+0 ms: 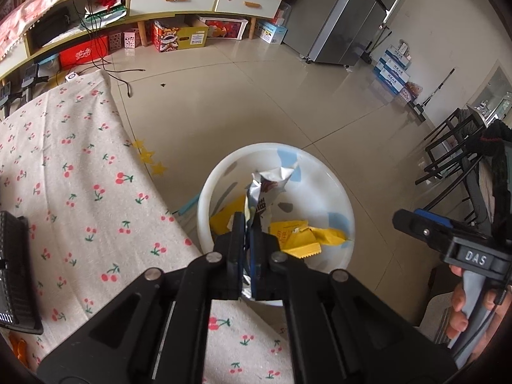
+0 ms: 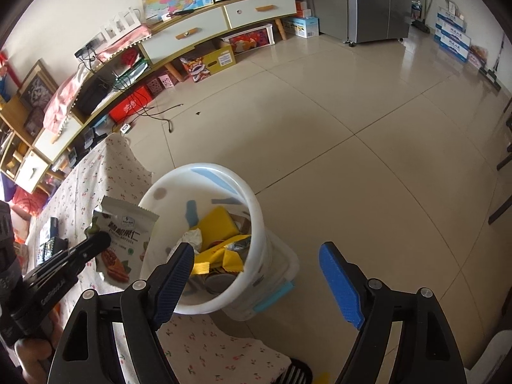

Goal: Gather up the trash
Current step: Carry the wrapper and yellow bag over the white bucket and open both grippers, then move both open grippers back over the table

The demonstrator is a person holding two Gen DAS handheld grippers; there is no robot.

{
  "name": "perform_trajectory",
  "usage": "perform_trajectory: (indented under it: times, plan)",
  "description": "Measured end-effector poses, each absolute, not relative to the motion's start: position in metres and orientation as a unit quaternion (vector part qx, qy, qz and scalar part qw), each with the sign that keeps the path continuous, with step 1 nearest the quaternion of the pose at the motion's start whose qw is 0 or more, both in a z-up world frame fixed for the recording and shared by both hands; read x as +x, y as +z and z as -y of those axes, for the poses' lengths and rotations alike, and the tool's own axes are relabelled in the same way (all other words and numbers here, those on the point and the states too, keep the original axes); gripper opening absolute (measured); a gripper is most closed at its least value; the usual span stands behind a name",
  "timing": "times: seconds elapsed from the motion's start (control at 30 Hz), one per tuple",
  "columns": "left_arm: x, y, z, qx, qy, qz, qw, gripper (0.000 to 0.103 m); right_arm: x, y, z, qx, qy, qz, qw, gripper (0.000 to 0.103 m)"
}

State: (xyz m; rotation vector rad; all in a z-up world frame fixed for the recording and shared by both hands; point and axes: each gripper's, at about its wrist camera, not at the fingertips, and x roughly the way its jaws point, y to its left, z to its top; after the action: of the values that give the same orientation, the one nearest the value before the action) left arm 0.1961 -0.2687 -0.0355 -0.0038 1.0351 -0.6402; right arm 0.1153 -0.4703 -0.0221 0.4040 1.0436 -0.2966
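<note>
**Ana:** Floor [image 2: 368, 102] first: pale glossy tiles filling most of both views, with a low cabinet [image 2: 204, 28] of white drawers along the far wall and a grey fridge [image 2: 374, 0] in the corner.

**Ben:** And nearer the cameras?

**Ana:** Nearer is a table under a cherry-print cloth [image 1: 80, 172], and just beside its edge stands a white bin [image 2: 252, 198] with blue marks on its wall. Inside lie yellow wrappers [image 1: 300, 240], crumpled paper and what looks like a can.

**Ben:** Where is the trash being handled?

**Ana:** It is a snack packet [image 2: 123, 240], held up in the air just left of the bin's rim, at about rim height. In the right wrist view its face is white with a small dark logo, dark printed characters, and a picture of brown nuts and green leaves near the bottom. Its top edge is crimped and the packet looks flat and creased. In the left wrist view it appears edge-on, silvery and crumpled, rising above the fingers with the bin's opening behind it.

**Ben:** What about the tongs?

**Ana:** The left gripper [image 1: 245, 236] has its fingers pressed together on the packet's lower part, with only the foil between them. The right gripper [image 2: 256, 275] holds nothing; its blue-padded fingers [image 2: 339, 278] stand wide apart, one at the bin's near rim and the other out over the floor. A hand grips each handle.
</note>
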Motion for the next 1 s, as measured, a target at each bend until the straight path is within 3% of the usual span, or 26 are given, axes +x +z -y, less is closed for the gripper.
perform_trajectory:
  times: [0.1,0.13,0.17,0.43,1.0]
  plan:
    - [0.194,-0.033,0.267,0.011,-0.285,-0.480,0.830,0.035,0.113,-0.021,0.473,0.193,-0.141,-0.492,0.837,0.082]
    - [0.193,-0.031,0.264,0.011,-0.282,-0.477,0.832,0.052,0.112,-0.021,0.473,0.194,-0.140,-0.491,0.837,0.082]
    - [0.192,-0.029,0.261,0.012,-0.278,-0.473,0.836,0.060,0.112,-0.019,0.472,0.194,-0.139,-0.490,0.839,0.082]
    - [0.189,-0.019,0.228,0.009,-0.240,-0.475,0.847,0.075,0.110,-0.010,0.461,0.185,-0.129,-0.481,0.848,0.083]
    - [0.150,-0.006,0.146,0.015,-0.186,-0.482,0.856,0.088,0.107,-0.003,0.407,0.160,-0.088,-0.488,0.853,0.084]
